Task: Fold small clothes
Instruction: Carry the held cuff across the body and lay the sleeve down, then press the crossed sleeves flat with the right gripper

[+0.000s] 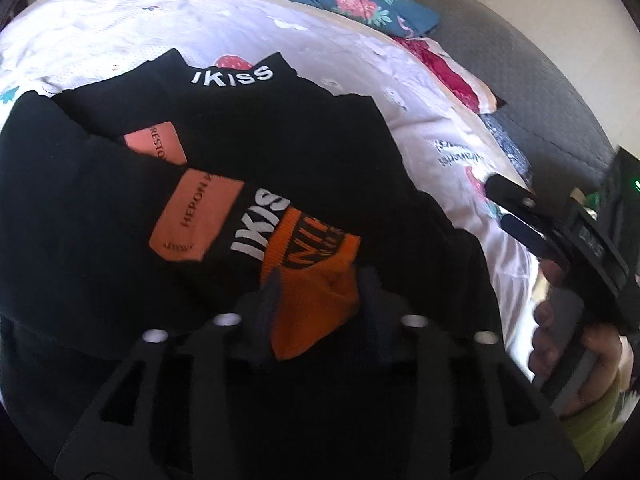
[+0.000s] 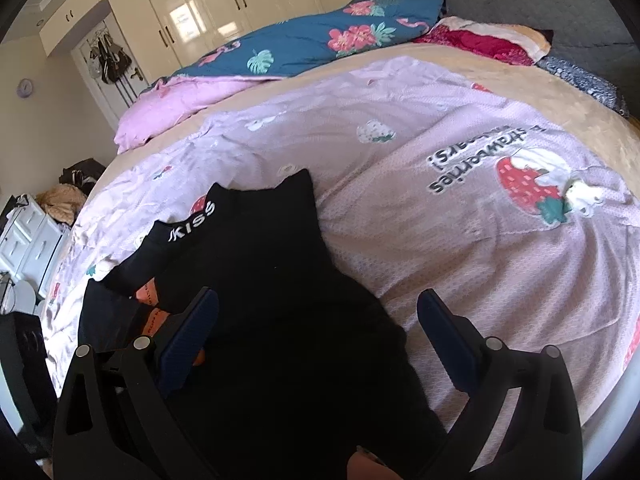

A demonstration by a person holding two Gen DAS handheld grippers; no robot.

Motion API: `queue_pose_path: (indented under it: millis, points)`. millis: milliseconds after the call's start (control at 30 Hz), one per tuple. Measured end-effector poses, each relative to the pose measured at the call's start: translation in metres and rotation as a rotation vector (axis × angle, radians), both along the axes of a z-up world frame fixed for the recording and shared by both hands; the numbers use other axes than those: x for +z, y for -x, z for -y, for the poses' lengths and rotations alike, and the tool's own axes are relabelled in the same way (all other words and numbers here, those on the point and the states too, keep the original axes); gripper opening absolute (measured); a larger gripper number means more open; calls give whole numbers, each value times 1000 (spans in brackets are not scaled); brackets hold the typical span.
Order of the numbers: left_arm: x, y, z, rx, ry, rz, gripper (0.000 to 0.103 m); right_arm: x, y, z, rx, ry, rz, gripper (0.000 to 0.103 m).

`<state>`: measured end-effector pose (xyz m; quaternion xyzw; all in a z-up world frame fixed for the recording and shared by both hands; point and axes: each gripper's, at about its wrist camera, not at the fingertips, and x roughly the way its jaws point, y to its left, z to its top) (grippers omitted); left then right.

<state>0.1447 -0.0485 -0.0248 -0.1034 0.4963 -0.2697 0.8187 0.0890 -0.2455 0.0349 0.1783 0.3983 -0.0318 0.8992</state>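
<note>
Black clothes with white "IKISS" lettering (image 1: 232, 74) and orange patches (image 1: 196, 216) lie piled on the bed. In the left wrist view my left gripper (image 1: 320, 280) hangs just over the pile. Its fingers stand apart, and an orange knitted piece with black lettering (image 1: 316, 300) lies between them on the black cloth. My right gripper (image 2: 320, 320) is wide open above the near end of the black garment (image 2: 280, 280), with nothing between its blue pads (image 2: 188, 336). It also shows at the right of the left wrist view as the right gripper (image 1: 512, 212), held by a hand (image 1: 560, 320).
The bed is covered by a pink strawberry blanket (image 2: 440, 140). A blue floral quilt (image 2: 312, 40) and a red cloth (image 2: 480, 44) lie at its far side by a grey headboard (image 1: 520, 80). Cream wardrobes (image 2: 240, 0) and floor clutter (image 2: 60, 200) stand beyond the bed's left edge.
</note>
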Motion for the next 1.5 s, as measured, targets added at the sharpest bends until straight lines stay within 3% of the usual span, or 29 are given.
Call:
queue_pose_path:
  millis: [100, 267, 300, 333, 367, 433, 500, 600, 867, 1000, 1133, 1500]
  points:
    - [9, 6, -12, 10, 6, 23, 62, -8, -8, -16, 66, -37, -27, 99]
    - [29, 6, -60, 153, -77, 95, 78, -26, -20, -60, 219, -81, -84, 99]
    - [32, 6, -70, 187, -84, 104, 83, -30, -21, -68, 244, -90, -95, 95]
    - [36, 5, -84, 226, -85, 111, 85, -34, -23, -76, 266, -96, -109, 89]
    - [39, 4, -95, 256, -79, 114, 86, -40, -25, -85, 291, -100, -133, 76]
    - [44, 2, -116, 315, -57, 117, 87, -51, -28, -98, 304, -99, -169, 65]
    - [49, 2, -132, 357, -41, 123, 89, -53, -28, -106, 331, -102, -163, 30]
    - [55, 1, -153, 408, -27, 136, 90, -37, -26, -117, 407, -75, -86, 12]
    - [66, -1, -187, 508, 12, 133, 92, 75, -31, -147, 607, 155, 242, 10]
    - [69, -3, -187, 517, 7, 144, 94, 112, -44, -134, 605, 218, 313, 10]
    - [65, -9, -178, 505, -6, 134, 94, 99, -61, -115, 566, 253, 267, 10]
    - [48, -33, -134, 407, -79, 110, 94, 24, -75, -76, 430, 275, 112, 10]
